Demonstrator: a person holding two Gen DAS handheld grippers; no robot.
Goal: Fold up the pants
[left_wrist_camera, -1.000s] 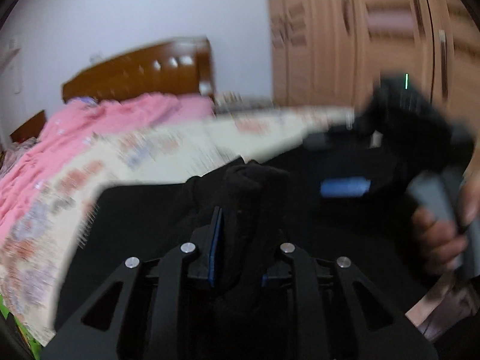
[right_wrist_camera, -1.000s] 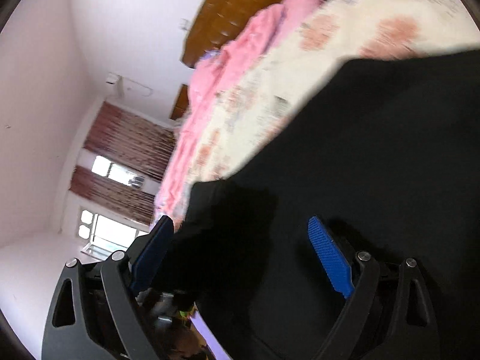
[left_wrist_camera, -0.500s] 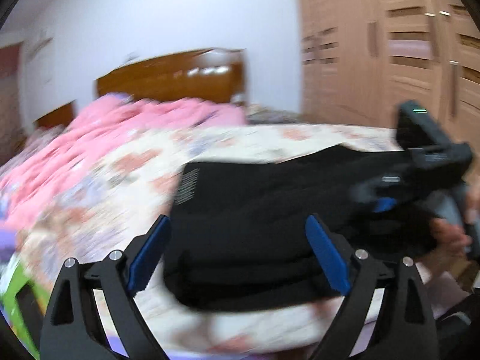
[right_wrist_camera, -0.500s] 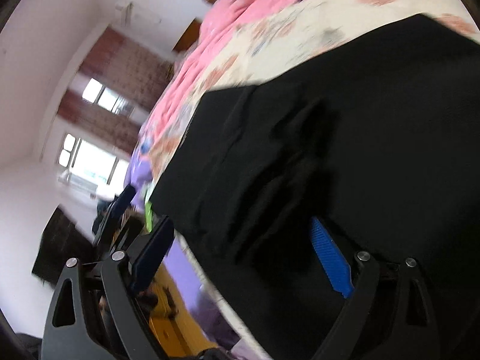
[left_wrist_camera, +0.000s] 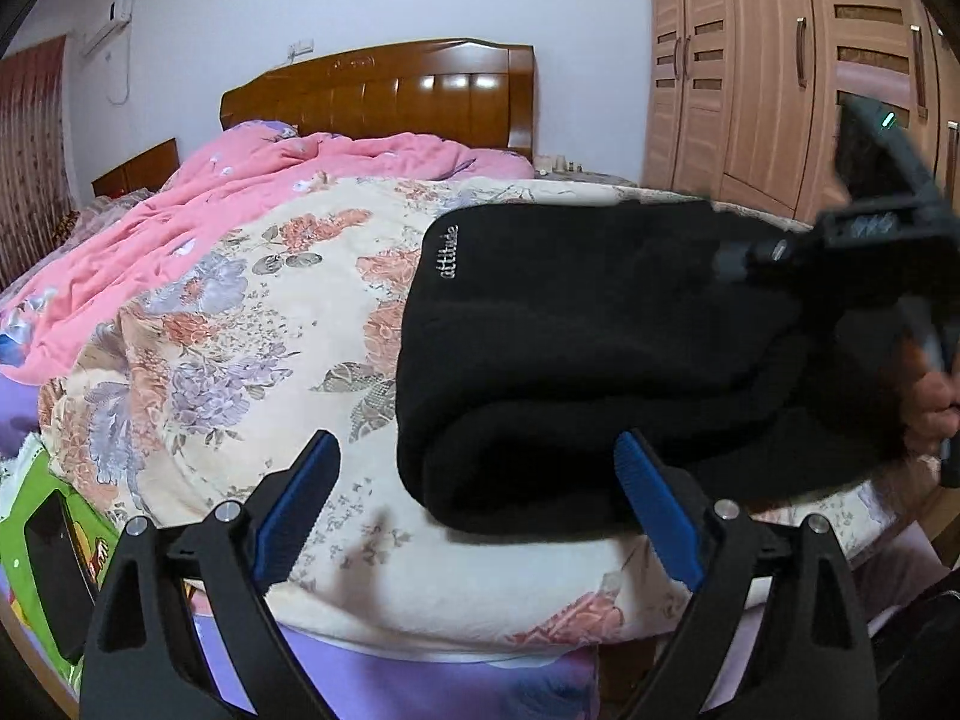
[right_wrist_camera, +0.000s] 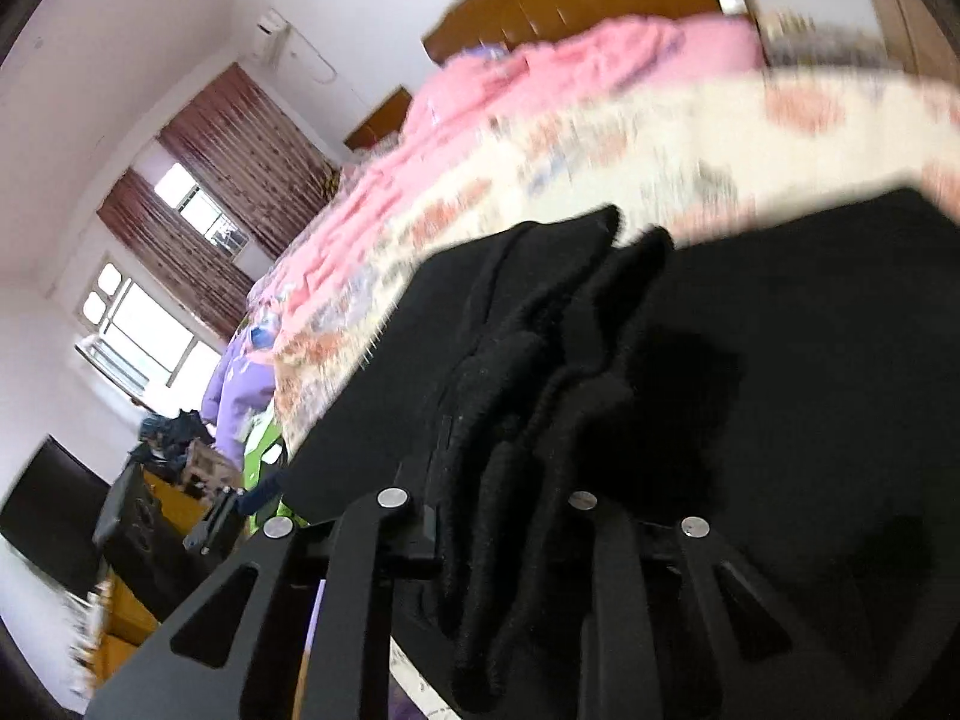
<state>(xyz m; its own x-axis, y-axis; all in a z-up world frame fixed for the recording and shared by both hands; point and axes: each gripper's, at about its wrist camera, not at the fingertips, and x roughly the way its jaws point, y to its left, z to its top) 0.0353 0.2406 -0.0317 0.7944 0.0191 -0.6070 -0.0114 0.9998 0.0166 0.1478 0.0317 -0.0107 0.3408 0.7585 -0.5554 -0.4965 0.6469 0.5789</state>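
**Folded pants at the bed's near edge**

The black pants [left_wrist_camera: 576,360] lie folded on the floral bedspread [left_wrist_camera: 240,324] by the bed's near edge. The left hand-held gripper [left_wrist_camera: 477,504] gapes wide, empty. The right hand-held gripper [right_wrist_camera: 498,480] has just closed, pinching the pants' bunched folds.

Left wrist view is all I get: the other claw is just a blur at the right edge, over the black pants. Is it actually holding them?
Observer: Yes. In the right wrist view the right claw has just been closing and is now shut on a bunch of the black pants.
Operator: Which part did it catch?
Observer: An edge where several layers stack; they show as thick ridges running away from the claw.
Operator: Does that camera see anything else that mine misses?
Observer: A bright window on the far side of the room, beyond the bed.
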